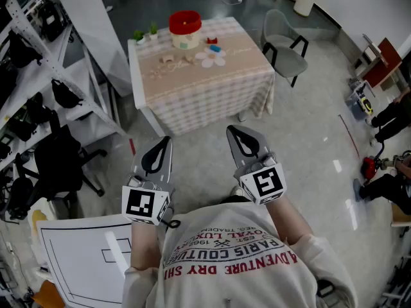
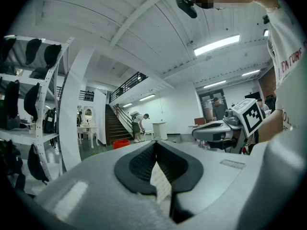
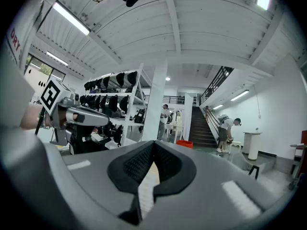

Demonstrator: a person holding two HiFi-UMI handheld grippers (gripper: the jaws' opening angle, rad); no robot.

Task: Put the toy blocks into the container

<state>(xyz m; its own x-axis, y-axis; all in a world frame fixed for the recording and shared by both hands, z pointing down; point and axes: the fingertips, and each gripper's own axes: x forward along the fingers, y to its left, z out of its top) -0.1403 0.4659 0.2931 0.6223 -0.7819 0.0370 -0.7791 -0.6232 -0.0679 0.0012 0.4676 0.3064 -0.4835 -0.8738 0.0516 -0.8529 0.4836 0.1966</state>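
Grey, ribbed-padded left gripper (image 1: 160, 147) and right gripper (image 1: 236, 135) both pinch together on nothing, near a shirt (image 1: 244, 271) printed "PARIS COUTURE"; far off, a round red container (image 1: 185, 23) tops the checked tablecloth (image 1: 205, 92).

Left tongs (image 1: 166, 141) and right tongs (image 1: 232, 131) closed, empty, side by side.

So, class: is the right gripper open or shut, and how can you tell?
Shut. The right gripper shows its black pads meeting at the tips, nothing between them.
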